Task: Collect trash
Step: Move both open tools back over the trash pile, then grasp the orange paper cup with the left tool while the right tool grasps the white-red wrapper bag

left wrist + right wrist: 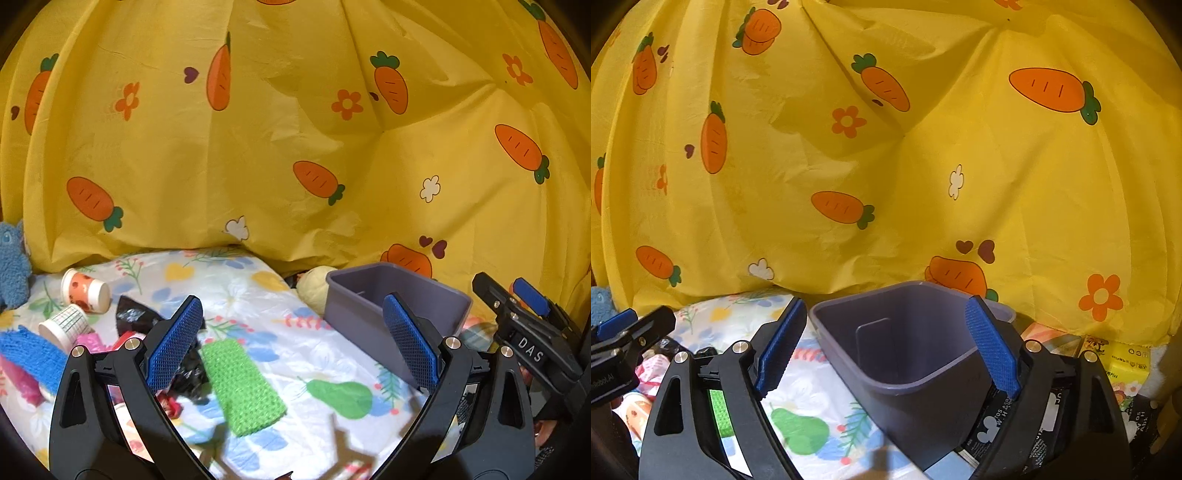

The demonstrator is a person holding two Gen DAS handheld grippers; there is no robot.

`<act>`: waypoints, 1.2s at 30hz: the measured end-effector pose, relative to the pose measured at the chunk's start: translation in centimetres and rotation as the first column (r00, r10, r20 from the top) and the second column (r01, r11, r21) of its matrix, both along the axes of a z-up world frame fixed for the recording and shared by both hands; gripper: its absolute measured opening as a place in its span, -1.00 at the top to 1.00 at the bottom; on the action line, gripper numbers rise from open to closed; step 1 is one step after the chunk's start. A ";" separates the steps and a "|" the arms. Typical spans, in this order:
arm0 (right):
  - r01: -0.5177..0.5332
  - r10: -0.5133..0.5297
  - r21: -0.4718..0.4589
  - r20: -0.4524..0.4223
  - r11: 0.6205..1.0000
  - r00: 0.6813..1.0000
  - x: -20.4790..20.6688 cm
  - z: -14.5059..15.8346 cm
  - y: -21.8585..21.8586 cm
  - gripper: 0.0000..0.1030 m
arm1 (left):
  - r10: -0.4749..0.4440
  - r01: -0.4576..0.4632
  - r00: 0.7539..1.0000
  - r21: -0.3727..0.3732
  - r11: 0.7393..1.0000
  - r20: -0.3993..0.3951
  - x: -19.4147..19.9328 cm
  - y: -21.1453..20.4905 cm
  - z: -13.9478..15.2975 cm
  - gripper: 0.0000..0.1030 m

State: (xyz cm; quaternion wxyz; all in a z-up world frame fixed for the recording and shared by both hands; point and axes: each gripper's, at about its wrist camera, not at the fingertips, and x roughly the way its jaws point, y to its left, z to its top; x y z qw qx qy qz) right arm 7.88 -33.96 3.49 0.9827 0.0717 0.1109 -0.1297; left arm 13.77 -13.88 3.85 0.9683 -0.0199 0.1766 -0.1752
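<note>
Both tongs stand wide open with nothing between their blue pads. From its own camera, the left gripper (291, 343) hangs over a flowered sheet (314, 354), its jaws spread on either side of a green knitted cloth (242, 387) that lies flat on the sheet without touching either pad. Just behind the left finger sits a crumpled black plastic bag (136, 317), and another black crumple shows right beside the cloth's near-left edge. Further left lie two paper cups on their sides, one with orange spots (86, 291) and one with a grid pattern (64, 326), near each other. A blue fuzzy cloth (31, 356) and pink wrappers (92, 341) lie at the left edge, and a blue plush toy (13, 266) stands against the yellow carrot-print curtain (295, 129).

The right gripper (886, 347) is held over a grey bin (905, 343) whose opening faces the camera; the inside looks bare. The bin stands on the sheet to the right of the green cloth, close to the curtain. Printed boxes (1123, 363) lie to its right.
</note>
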 end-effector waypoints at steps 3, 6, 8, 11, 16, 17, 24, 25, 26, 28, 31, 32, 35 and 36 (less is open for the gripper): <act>-0.048 0.048 0.000 0.004 0.999 0.999 -1.2 -0.4 1.9 -0.67 | 0.038 -0.038 0.999 0.018 0.999 -0.009 -2.1 3.0 -1.5 -0.87; -0.100 0.100 -0.008 0.002 0.995 0.995 -2.3 -1.1 4.2 -0.68 | 0.082 -0.081 0.996 0.037 0.996 -0.032 -3.6 6.0 -3.3 -0.87; -0.135 0.135 -0.020 -0.009 0.991 0.991 -2.8 -1.7 5.8 -0.68 | 0.099 -0.098 0.994 0.038 0.995 -0.043 -4.6 7.9 -4.4 -0.87; -0.182 0.181 -0.031 -0.028 0.983 0.983 -3.1 -2.7 8.1 -0.68 | 0.116 -0.113 0.990 0.049 0.992 -0.075 -5.3 10.0 -6.0 -0.87; -0.246 0.244 -0.020 -0.062 0.969 0.968 -3.0 -3.5 10.3 -0.68 | 0.125 -0.117 0.985 0.077 0.990 -0.120 -5.6 11.8 -7.8 -0.87; -0.254 0.253 -0.018 -0.065 0.967 0.965 -3.0 -3.6 10.5 -0.68 | 0.123 -0.114 0.983 0.075 0.991 -0.133 -5.4 12.0 -8.0 -0.87; -0.261 0.260 -0.018 -0.066 0.965 0.963 -3.0 -3.3 10.7 -0.68 | 0.082 -0.055 0.980 0.144 0.988 -0.184 -3.9 10.5 -8.9 -0.87; -0.261 0.259 -0.017 -0.070 0.965 0.963 -2.8 -3.3 10.7 -0.68 | 0.073 -0.043 0.976 0.148 0.988 -0.203 -3.6 10.3 -9.0 -0.87; -0.262 0.260 -0.016 -0.073 0.965 0.963 -2.7 -3.3 10.7 -0.68 | 0.064 -0.032 0.973 0.145 0.989 -0.222 -3.2 10.2 -9.1 -0.87; -0.267 0.265 -0.017 -0.080 0.964 0.961 -2.5 -3.4 10.8 -0.68 | 0.061 -0.025 0.965 0.143 0.989 -0.254 -2.6 10.0 -9.3 -0.87; -0.276 0.273 -0.018 -0.089 0.961 0.958 -2.1 -3.4 11.0 -0.68 | 0.073 -0.030 0.963 0.167 0.985 -0.260 -1.9 9.8 -9.4 -0.87; -0.279 0.277 -0.019 -0.090 0.960 0.957 -2.0 -3.4 11.0 -0.68 | 0.085 -0.036 0.959 0.182 0.983 -0.270 -1.5 9.8 -9.5 -0.87; -0.286 0.283 -0.021 -0.093 0.958 0.955 -1.8 -3.5 11.2 -0.68 | 0.065 -0.013 0.945 0.161 0.987 -0.321 -0.8 10.0 -10.0 -0.87; -0.288 0.285 -0.018 -0.096 0.958 0.954 -1.6 -3.5 11.3 -0.68 | 0.064 -0.012 0.941 0.157 0.988 -0.332 -0.7 10.1 -10.2 -0.87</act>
